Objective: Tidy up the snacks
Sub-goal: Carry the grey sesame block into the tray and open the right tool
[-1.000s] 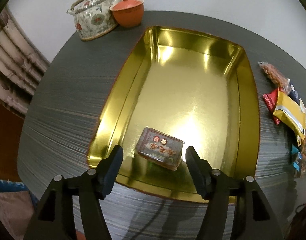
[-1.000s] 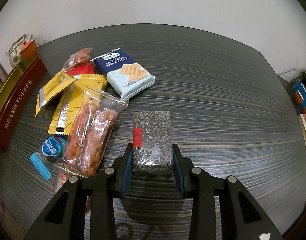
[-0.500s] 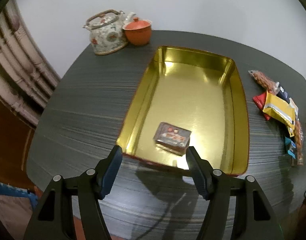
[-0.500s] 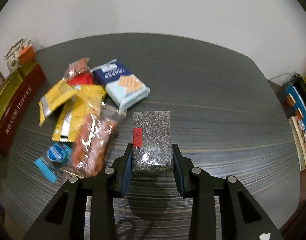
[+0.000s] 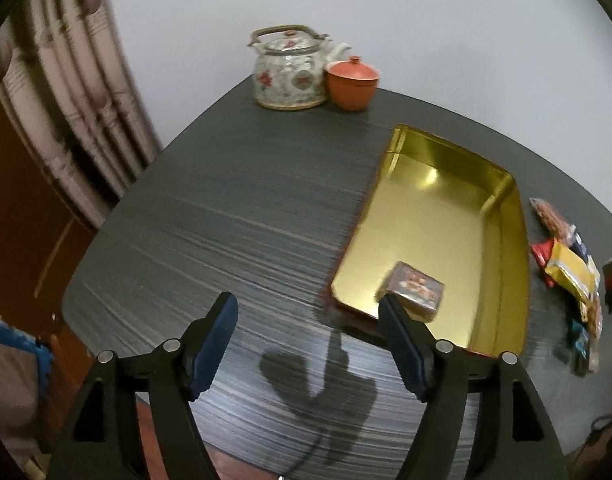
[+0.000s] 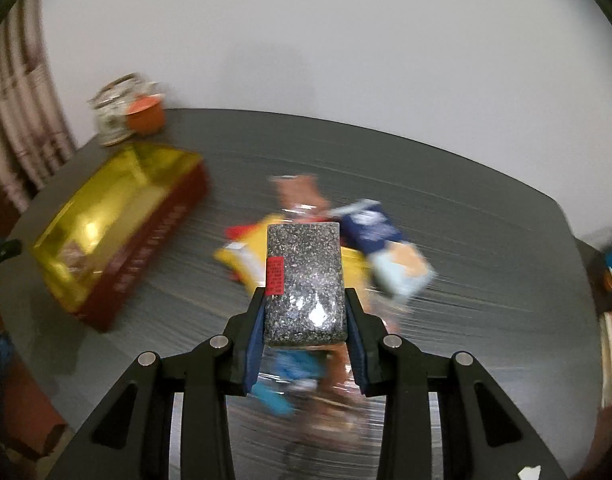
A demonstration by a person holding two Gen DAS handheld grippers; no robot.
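Speckled block [image 6: 303, 284] lifted off the worktop [image 6: 466, 208], pinched by right tongs [image 6: 304, 338] above snack pile [image 6: 386, 252], left tongs [image 5: 308, 344] held spread, pulled back from gold tin [image 5: 502, 280].

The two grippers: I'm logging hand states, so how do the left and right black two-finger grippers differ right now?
The left gripper is open and holds nothing; the right gripper is shut on a speckled grey rectangular snack block with a red label. The left gripper is short of the gold-lined tin tray; the right gripper carries its block above the pile of snack packets. Both have black arms with blue pads.
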